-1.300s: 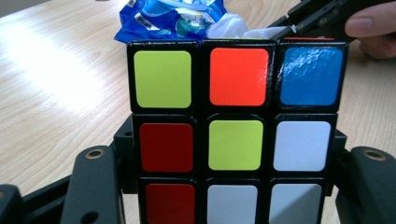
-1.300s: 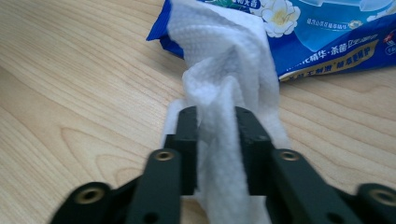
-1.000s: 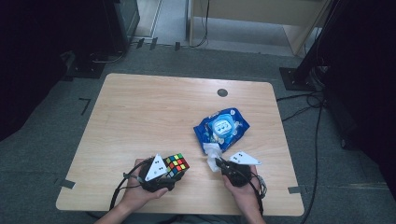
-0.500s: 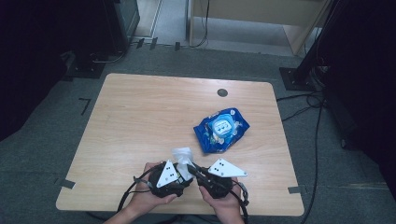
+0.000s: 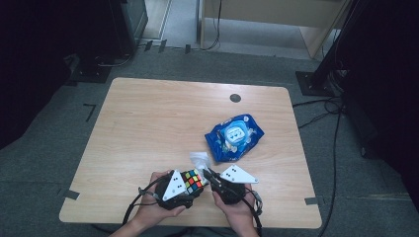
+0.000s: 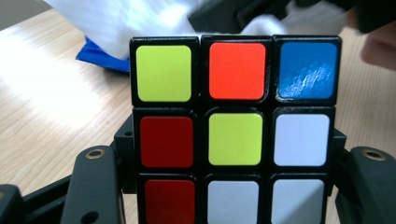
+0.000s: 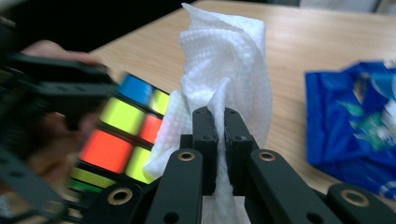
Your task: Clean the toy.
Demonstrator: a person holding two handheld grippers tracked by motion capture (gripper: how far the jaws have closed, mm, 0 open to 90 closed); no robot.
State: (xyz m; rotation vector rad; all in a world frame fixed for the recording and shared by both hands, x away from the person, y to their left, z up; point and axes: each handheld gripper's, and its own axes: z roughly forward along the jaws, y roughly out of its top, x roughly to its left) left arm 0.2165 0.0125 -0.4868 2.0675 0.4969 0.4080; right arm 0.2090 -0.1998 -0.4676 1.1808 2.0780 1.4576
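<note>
Gripping cube (image 6: 236,128) in left gripper (image 5: 184,190), jaws clamped. Pinching wet wipe (image 7: 229,79) in right gripper (image 7: 221,135), closed tight. Bringing wipe beside cube; wiping seemingly not yet done.

Scrambled puzzle cube (image 6: 236,130) held upright, crumpled white wipe (image 7: 229,74) beside it

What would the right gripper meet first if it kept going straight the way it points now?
Probably bare table: the right gripper, shut on the wet wipe, points up-left just beside the cube. Depth is unclear, so the wipe may brush the cube.
</note>
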